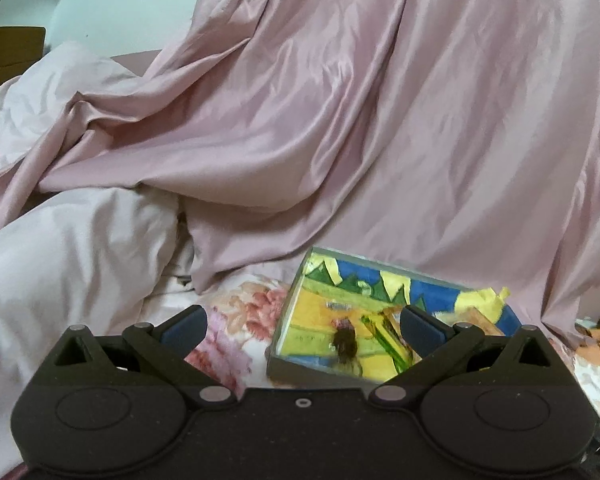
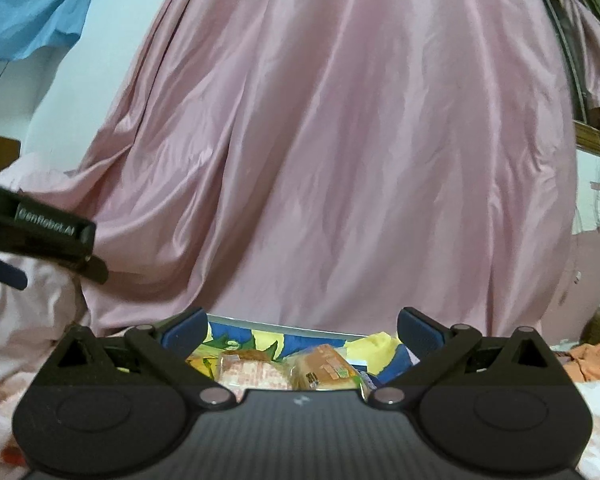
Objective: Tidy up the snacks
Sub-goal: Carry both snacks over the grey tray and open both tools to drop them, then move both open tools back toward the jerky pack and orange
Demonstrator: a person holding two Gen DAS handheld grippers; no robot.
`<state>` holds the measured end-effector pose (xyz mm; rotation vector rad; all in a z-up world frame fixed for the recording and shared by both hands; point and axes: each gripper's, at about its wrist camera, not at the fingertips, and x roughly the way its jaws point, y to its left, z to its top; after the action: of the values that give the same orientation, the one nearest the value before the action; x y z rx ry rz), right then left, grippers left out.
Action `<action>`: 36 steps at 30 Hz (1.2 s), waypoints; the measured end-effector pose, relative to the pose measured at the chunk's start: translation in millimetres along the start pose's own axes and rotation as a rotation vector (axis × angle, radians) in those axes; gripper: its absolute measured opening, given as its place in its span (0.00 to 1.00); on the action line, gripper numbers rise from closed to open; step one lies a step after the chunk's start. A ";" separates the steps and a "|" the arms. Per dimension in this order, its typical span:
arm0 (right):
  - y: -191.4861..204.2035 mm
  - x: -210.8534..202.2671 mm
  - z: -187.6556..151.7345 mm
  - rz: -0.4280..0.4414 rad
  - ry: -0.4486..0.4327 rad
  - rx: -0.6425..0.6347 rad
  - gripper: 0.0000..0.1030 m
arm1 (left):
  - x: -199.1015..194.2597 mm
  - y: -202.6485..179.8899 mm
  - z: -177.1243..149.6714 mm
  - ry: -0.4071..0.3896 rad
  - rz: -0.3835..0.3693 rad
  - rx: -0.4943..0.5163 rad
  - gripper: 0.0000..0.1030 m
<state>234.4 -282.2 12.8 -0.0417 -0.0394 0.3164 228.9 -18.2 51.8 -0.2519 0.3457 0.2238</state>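
A shallow grey tray (image 1: 288, 368) with a yellow, green and blue printed lining lies on a floral bed sheet, low and right of centre in the left wrist view. A few snack wrappers (image 1: 384, 336) lie in it. My left gripper (image 1: 302, 326) is open and empty, just before the tray's near-left corner. In the right wrist view the tray (image 2: 284, 326) sits right under my open, empty right gripper (image 2: 302, 328), with two wrapped orange-brown snack packs (image 2: 256, 372) (image 2: 324, 368) between the fingers. The left gripper's body (image 2: 40, 232) shows at the left edge.
A large pink satin curtain (image 1: 360, 120) hangs behind the tray and drapes onto the bed. A pale pink duvet (image 1: 60, 272) is heaped at the left. Orange cloth (image 2: 592, 356) lies at the right. A blue cloth (image 2: 32, 12) hangs at upper left.
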 end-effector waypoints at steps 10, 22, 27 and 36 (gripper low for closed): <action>12.0 -63.8 5.5 0.001 -0.009 0.006 1.00 | -50.5 14.5 -35.3 0.023 -0.051 0.089 0.99; 38.5 -111.1 -2.7 0.032 0.067 -0.021 1.00 | -96.9 47.8 -70.9 0.028 -0.120 0.219 0.99; 54.9 -128.0 -11.8 0.067 0.118 -0.049 1.00 | -102.5 63.7 -85.5 0.049 -0.130 0.237 0.99; 76.1 -144.8 -30.9 0.119 0.235 -0.064 1.00 | -100.5 80.6 -112.1 0.105 -0.178 0.307 0.99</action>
<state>74.6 -256.1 -26.4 -0.1448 0.1868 0.4277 81.8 9.2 -30.5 0.0099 0.4539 -0.0195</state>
